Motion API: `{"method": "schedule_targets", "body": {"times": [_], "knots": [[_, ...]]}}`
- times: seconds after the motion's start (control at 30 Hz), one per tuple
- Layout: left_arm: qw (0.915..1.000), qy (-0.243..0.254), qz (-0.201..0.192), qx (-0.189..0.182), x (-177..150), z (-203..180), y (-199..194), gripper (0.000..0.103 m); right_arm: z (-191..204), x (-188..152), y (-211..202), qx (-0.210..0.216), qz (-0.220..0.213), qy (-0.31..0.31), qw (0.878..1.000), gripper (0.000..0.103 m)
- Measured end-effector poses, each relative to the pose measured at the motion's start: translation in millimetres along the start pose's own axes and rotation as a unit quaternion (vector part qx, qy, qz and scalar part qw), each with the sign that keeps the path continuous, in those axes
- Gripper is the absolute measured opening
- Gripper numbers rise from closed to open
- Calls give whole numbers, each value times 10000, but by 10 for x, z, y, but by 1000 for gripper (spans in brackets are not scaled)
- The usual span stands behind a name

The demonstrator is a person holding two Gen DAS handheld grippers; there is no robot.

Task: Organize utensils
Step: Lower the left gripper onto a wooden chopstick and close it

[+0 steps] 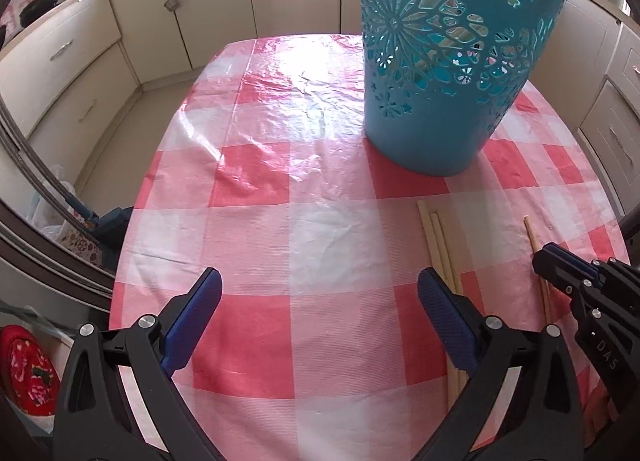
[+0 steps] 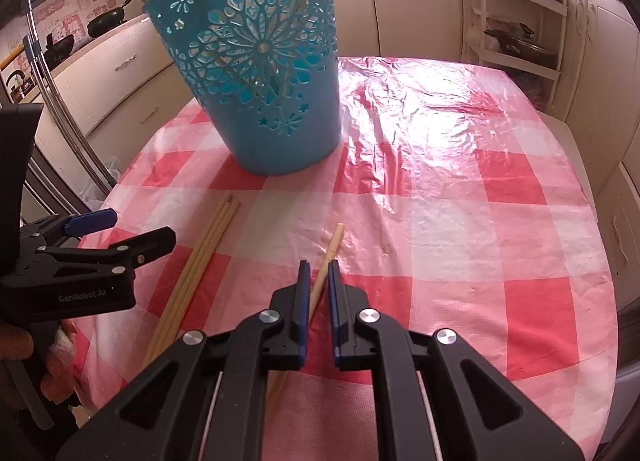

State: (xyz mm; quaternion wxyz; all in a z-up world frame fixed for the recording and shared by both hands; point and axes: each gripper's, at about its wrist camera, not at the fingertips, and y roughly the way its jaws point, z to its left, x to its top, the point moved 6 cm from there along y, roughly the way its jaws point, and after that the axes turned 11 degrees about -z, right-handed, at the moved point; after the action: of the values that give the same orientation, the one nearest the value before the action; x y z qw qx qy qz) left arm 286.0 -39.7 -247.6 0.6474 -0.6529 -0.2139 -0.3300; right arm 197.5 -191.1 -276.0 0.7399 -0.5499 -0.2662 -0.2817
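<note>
Clearly, "GenRobot.AI" lettering on left tongs [image 2: 120,227] body.

Bright daylight throughout, falling from beyond the counter's far edge. Strong white glare on the crinkled plastic cloth [image 1: 304,77] at the far half, washing out the checks there; same glare right of the bin [image 2: 264,77] in the right view. Soft shadow at the bin's near base. Heavy fisheye bending at the edges, dark vignette in the corners. Sharp overall, slightly soft at the rims.
</note>
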Motion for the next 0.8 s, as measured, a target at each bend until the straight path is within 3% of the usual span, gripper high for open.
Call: {"method": "schedule_targets", "body": {"times": [0.17, 0.4, 0.57, 0.67, 0.77, 0.8], "knots": [[9999, 143, -19, -56, 32, -135, 51, 94, 14, 0, 3, 60, 2, 65, 10000, 13], [9996, 272, 42, -20, 20, -236, 108, 94, 75, -1, 6, 165, 4, 24, 9999, 27], [9998, 166, 81, 16, 13, -198, 129, 94, 68, 5, 6, 206, 26, 104, 9997, 28], [9999, 121, 46, -92, 33, -181, 123, 83, 71, 5, 4, 174, 50, 54, 9998, 28], [9996, 186, -31, -206, 76, -213, 112, 63, 85, 0, 8, 101, 69, -63, 9999, 27], [9995, 212, -49, -242, 96, -224, 115, 51, 91, 1, 10, 65, 77, -118, 9999, 25]]}}
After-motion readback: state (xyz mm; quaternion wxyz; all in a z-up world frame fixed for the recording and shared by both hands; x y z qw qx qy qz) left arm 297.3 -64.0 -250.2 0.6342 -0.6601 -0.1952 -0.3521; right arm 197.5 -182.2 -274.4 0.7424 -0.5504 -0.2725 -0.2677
